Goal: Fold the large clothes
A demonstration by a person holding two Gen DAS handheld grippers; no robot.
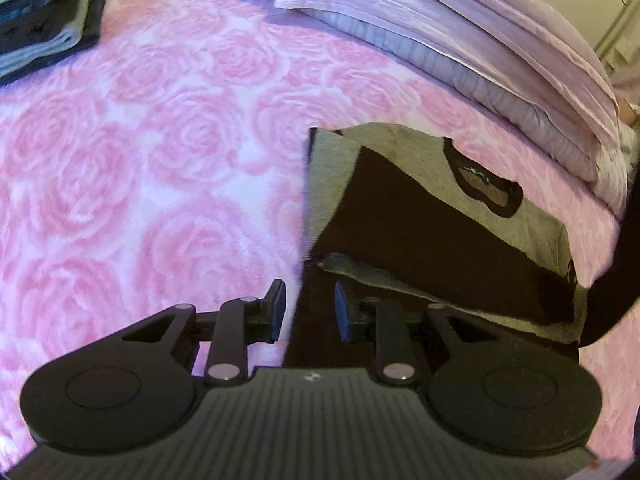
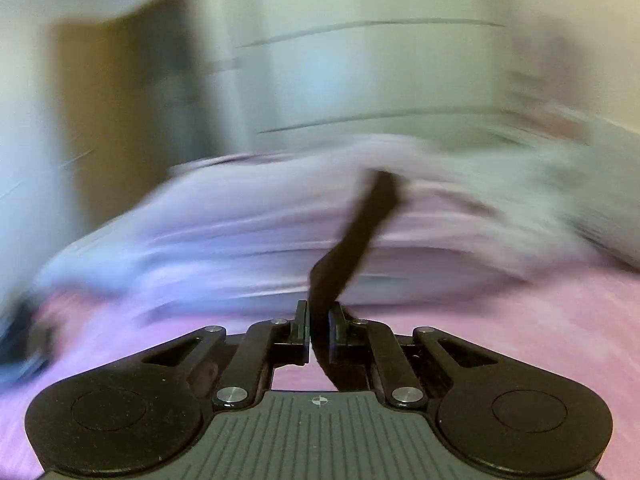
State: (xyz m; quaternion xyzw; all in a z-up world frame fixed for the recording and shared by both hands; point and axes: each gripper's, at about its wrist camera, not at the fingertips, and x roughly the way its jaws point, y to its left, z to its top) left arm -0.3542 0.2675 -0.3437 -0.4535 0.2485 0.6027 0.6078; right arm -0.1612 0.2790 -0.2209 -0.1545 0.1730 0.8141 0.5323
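A grey and black top [image 1: 420, 232] lies partly folded on the pink rose blanket [image 1: 160, 160], its black neckline [image 1: 488, 188] towards the far right. My left gripper [image 1: 310, 312] hovers open over the garment's near left edge, black cloth showing between its blue pads [image 1: 342, 312]. In the blurred right wrist view, my right gripper [image 2: 319, 328] is shut on a strip of black fabric [image 2: 356, 240] that rises up and to the right from the jaws. A dark band [image 1: 624, 280] crosses the right edge of the left wrist view; what it is cannot be told.
A stack of folded dark and grey clothes [image 1: 40, 20] sits at the far left of the bed. Folded lilac bedding [image 1: 440, 20] lies along the far side, also seen as lilac bedding [image 2: 240, 232]. Behind it stand a pale wardrobe [image 2: 360, 80] and a brown door [image 2: 120, 100].
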